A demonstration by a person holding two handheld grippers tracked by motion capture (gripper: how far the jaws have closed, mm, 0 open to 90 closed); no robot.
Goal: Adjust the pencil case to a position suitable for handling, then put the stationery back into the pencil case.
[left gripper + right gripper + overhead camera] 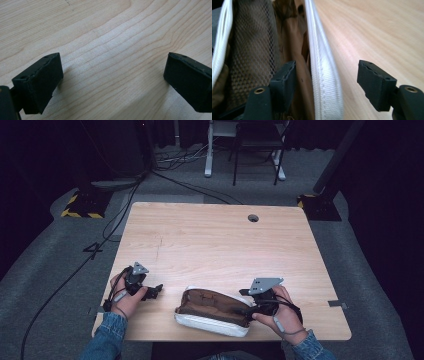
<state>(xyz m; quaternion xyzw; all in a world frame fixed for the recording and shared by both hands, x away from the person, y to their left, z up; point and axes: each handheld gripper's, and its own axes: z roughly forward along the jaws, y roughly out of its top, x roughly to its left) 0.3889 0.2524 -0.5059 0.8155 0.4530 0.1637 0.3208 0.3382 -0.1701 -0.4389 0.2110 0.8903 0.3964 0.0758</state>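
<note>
White-rimmed brown fabric pouch [212, 311] lies open at the near edge of the pale wooden desk [215, 240]. Right tongs [325, 82], apart, straddle its zip rim; a shallow bite may slip. Left tongs [110, 80], apart, hover empty, leaving the pouch unbraced.

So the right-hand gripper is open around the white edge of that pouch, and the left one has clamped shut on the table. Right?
Not quite: the left gripper is open over bare table, as the left gripper view shows. The right gripper does straddle the pouch edge.
</note>
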